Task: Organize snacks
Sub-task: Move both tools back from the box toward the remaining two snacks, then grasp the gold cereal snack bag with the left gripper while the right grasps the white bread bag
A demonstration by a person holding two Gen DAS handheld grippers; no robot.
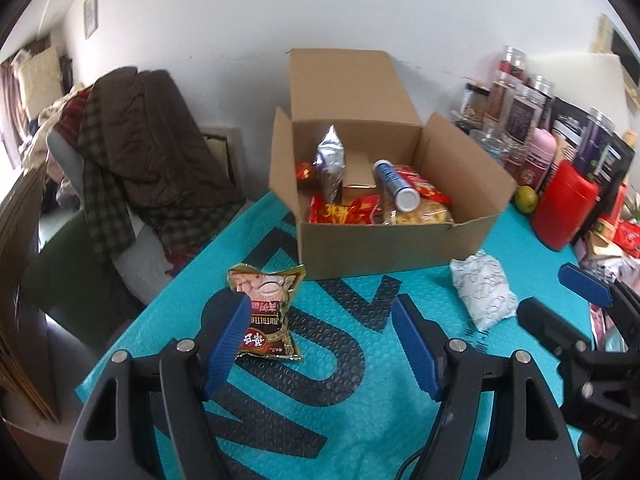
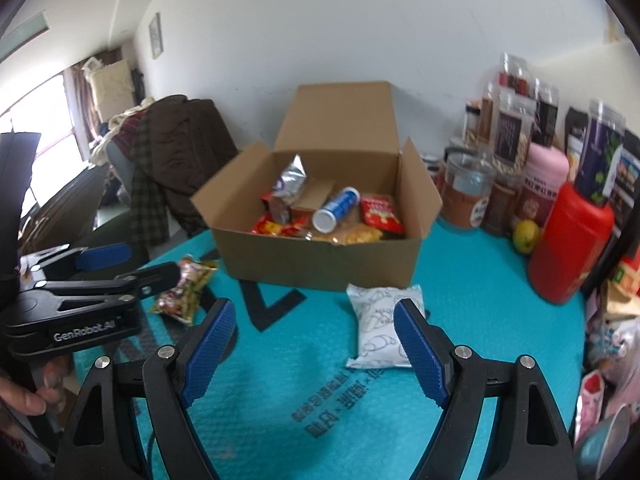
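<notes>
Left gripper (image 1: pixel 320 328) is hovering open over the teal worktop (image 1: pixel 360 420), nothing between the pads. Brown nut packet (image 1: pixel 266 312) is lying flat, its left part hidden behind the left finger (image 1: pixel 226 346), most of it showing in the gap. Open cardboard box (image 1: pixel 384 240) is sitting beyond, already holding a silver pouch (image 1: pixel 330 164), a blue tube (image 1: pixel 396 184) and red packets. Right gripper (image 2: pixel 316 342) is also hanging open and empty; white croissant packet (image 2: pixel 380 324) is lying flat, its right edge behind the right finger (image 2: pixel 420 348), just in front of the box.
</notes>
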